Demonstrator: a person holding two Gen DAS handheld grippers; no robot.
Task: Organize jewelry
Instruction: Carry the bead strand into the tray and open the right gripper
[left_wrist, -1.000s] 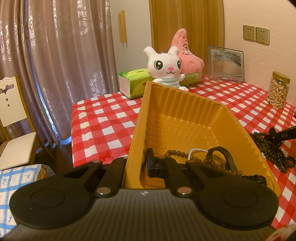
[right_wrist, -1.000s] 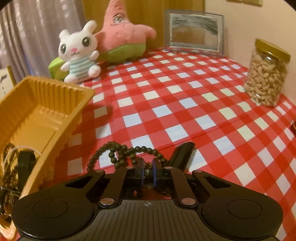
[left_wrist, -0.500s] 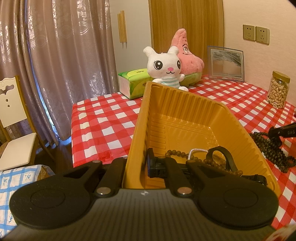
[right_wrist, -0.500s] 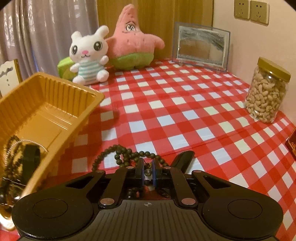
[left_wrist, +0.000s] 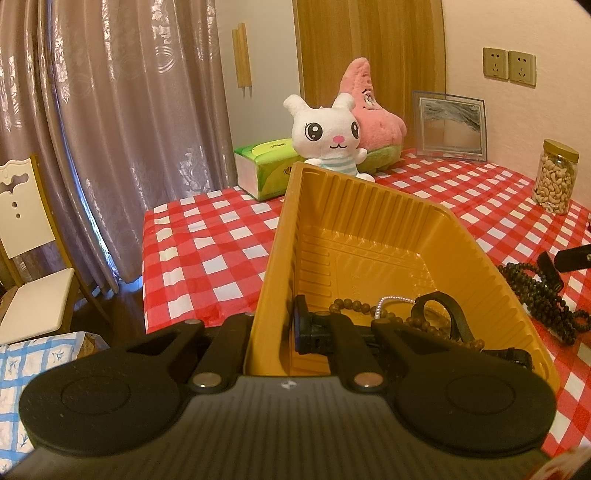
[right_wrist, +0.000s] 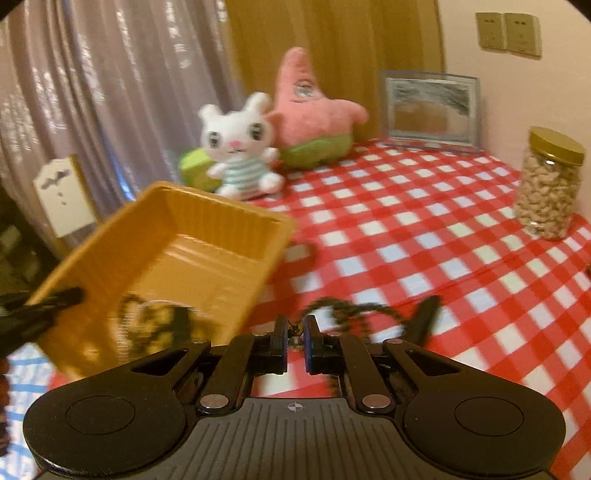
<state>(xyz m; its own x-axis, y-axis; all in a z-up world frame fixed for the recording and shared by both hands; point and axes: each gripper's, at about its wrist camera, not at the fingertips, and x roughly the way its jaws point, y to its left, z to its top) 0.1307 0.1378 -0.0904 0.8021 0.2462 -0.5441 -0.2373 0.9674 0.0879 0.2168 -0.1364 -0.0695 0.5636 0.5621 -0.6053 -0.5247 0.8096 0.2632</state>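
A yellow plastic tray (left_wrist: 369, 192) rests on the red-checked table, and my left gripper (left_wrist: 275, 325) is shut on its near left wall. Inside lie a brown bead bracelet (left_wrist: 349, 305), a thin pearl string (left_wrist: 391, 299) and a black band (left_wrist: 448, 312). To the tray's right, a dark bead necklace (left_wrist: 535, 291) trails on the cloth beside a black strap (left_wrist: 572, 257). In the blurred right wrist view my right gripper (right_wrist: 295, 343) is shut on that dark bead necklace (right_wrist: 347, 308), close to the tray (right_wrist: 221, 218). The left gripper (right_wrist: 40, 310) shows at the tray's near corner.
A white plush rabbit (left_wrist: 325, 136), a pink star plush (left_wrist: 373, 110) and a green tissue box (left_wrist: 266, 166) stand at the back. A framed picture (left_wrist: 450, 125) and a jar of nuts (left_wrist: 556, 177) are at the right. The table edge, a chair (left_wrist: 22, 236) and curtains lie left.
My right gripper has risen and drawn back with the dark beads in it, and its view now takes in more of the tray. The left gripper and tray have stayed put.
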